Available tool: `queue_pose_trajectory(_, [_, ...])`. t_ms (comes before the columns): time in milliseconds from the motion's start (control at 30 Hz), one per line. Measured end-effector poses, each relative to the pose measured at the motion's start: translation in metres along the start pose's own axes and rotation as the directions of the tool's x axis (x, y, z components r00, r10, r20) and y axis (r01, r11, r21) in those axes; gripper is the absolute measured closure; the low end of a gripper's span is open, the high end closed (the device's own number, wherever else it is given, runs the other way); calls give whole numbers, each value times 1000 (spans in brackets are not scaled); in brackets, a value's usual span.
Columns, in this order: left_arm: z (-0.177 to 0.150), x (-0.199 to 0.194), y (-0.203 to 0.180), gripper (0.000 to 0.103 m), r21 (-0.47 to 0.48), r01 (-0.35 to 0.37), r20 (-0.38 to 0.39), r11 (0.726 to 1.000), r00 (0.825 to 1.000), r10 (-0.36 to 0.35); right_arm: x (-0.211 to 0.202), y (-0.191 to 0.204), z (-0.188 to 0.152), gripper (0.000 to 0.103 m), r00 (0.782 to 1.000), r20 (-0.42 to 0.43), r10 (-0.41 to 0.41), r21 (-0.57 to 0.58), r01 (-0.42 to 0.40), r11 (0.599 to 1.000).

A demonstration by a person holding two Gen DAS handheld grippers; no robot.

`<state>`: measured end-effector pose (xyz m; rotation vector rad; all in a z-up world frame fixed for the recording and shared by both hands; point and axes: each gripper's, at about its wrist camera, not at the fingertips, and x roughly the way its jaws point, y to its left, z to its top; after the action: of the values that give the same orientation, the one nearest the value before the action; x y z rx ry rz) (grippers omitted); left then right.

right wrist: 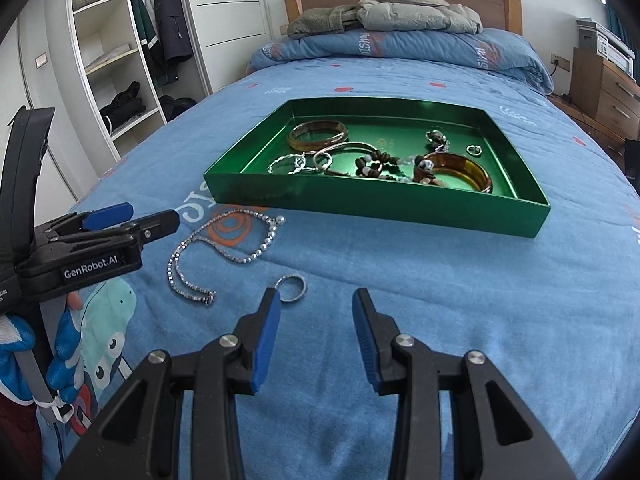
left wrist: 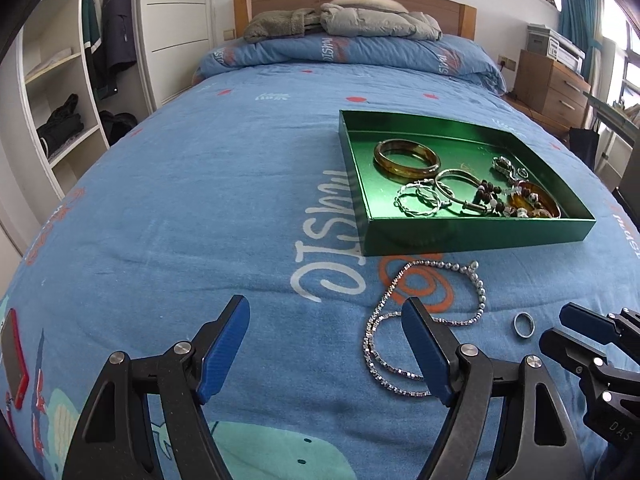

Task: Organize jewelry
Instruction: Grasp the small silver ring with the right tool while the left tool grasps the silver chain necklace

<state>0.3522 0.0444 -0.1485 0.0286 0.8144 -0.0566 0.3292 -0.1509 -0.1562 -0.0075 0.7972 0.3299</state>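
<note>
A green tray [left wrist: 472, 232] [right wrist: 360, 204] sits on the blue bed and holds amber bangles [left wrist: 406, 157] [right wrist: 318, 135], silver hoops [left wrist: 418, 199] and a beaded bracelet [right wrist: 374, 166]. A silver chain necklace [left wrist: 476, 280] [right wrist: 224, 254] lies on the bedspread in front of the tray. A small silver ring [left wrist: 524, 325] [right wrist: 293, 282] lies beside it. My left gripper [left wrist: 324, 320] is open and empty, its right finger over the necklace. My right gripper [right wrist: 316, 300] is open and empty, just behind the ring; it also shows in the left wrist view [left wrist: 560, 326].
The blue bedspread [left wrist: 200, 200] spreads around the tray. Folded jackets [left wrist: 344, 20] lie at the headboard. An open wardrobe [right wrist: 120, 60] stands on the left, a wooden drawer unit [left wrist: 552, 84] on the right. A red-cased phone [left wrist: 14, 360] lies at the left edge.
</note>
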Motion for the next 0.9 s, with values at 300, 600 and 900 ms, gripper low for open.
queue_pose_trajectory(300, [-9,20,-20,46,80,18,-37,997,999,-15,27,18,4,68,999,-31,-8,-119,5,993])
queue_pose_trajectory(600, [-9,21,-33,71,135,43,-30,990,999,-39,32,19,5,84,999,-43,6,-144,-12,989])
queue_pose_trajectory(900, [-9,19,-41,91,165,63,-25,984,998,-60,29,18,5,84,999,-33,19,-136,-24,990])
